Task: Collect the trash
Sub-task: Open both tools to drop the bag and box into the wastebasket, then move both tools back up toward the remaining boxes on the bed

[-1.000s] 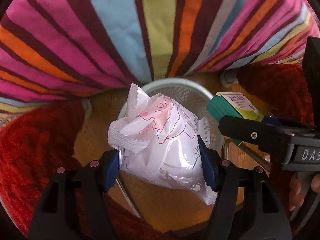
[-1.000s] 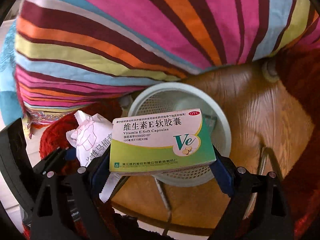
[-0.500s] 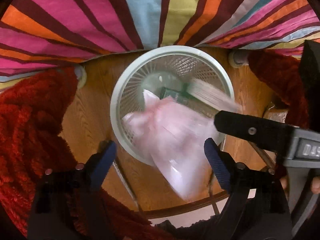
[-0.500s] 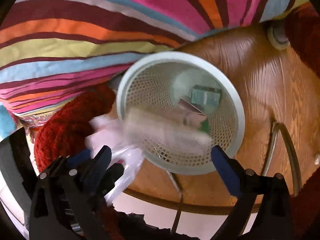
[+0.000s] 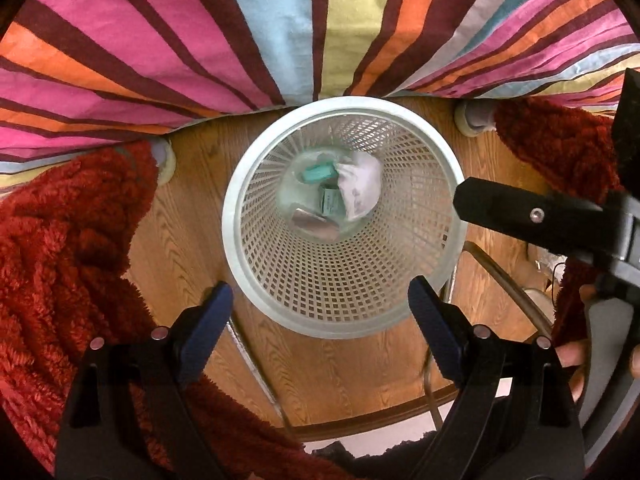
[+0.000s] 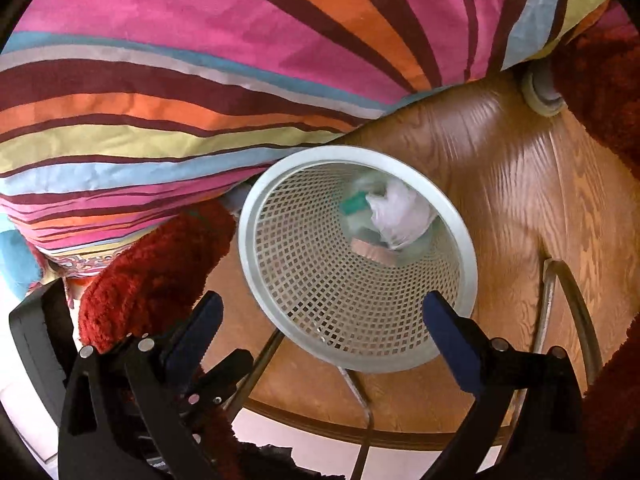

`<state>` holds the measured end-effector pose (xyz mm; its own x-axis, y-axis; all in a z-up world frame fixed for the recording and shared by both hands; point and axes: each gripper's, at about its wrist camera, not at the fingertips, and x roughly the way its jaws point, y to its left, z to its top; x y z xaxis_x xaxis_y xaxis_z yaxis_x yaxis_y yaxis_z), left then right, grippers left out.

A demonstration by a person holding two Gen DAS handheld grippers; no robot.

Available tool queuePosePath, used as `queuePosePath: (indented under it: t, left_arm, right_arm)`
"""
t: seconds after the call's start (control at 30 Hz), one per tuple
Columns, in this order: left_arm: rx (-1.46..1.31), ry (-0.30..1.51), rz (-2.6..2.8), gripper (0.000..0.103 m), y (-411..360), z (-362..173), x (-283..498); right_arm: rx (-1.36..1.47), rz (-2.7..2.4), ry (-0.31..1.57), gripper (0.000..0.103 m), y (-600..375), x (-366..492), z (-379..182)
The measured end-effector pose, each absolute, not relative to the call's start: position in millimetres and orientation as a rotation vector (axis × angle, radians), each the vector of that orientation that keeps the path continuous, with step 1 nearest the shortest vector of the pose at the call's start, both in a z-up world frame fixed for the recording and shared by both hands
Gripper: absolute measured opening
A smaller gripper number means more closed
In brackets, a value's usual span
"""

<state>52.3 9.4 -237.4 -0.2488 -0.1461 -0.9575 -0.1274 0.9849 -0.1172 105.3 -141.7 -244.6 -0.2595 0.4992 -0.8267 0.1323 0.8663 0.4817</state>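
Trash, a crumpled white plastic bag (image 5: pixel 360 184) and small cartons, lay inside the white mesh wastebasket (image 5: pixel 344 316); the left gripper (image 5: pixel 320 332) and right gripper (image 6: pixel 320 340) hung wide and empty, with no other litter visible.

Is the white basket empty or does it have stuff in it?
Not empty. The mesh wastebasket holds a crumpled white bag, a teal box and other small packets at its bottom.

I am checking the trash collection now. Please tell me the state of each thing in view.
Left gripper: open, holding nothing.
Right gripper: open, holding nothing.
White mesh bin: upright on the wooden floor, trash at its bottom.
White crumpled bag: lying in the bin.
Green box: lying in the bin.
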Motion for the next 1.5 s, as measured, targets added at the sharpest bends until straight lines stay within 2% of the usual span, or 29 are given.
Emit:
queuePosePath:
  t: [0.27, 0.43, 0.63, 1.03, 1.23, 1.5]
  left_arm:
    - [-0.178, 1.725, 0.008, 0.087, 12, -212, 50]
    - [-0.158, 1.612, 0.033, 0.087, 14, -187, 49]
    - [-0.149, 1.45, 0.082, 0.087, 21, -151, 49]
    - [-0.12, 1.139, 0.135, 0.087, 33, -85, 58]
    - [-0.134, 1.015, 0.14, 0.087, 52, -53, 80]
    - [-0.166, 0.948, 0.166, 0.087, 74, -28, 128]
  right_arm:
    - [0.48, 0.393, 1.72, 0.095, -149, 105, -217]
    - [0.408, 0.431, 1.593, 0.095, -151, 104, -181]
    - [0.26, 0.464, 1.334, 0.095, -151, 105, -126]
    - [0.035, 0.384, 0.883, 0.095, -162, 115, -51]
    - [-0.02, 0.373, 0.776, 0.096, -164, 143, -29]
    - [-0.02, 0.368, 0.767, 0.096, -155, 179, -20]
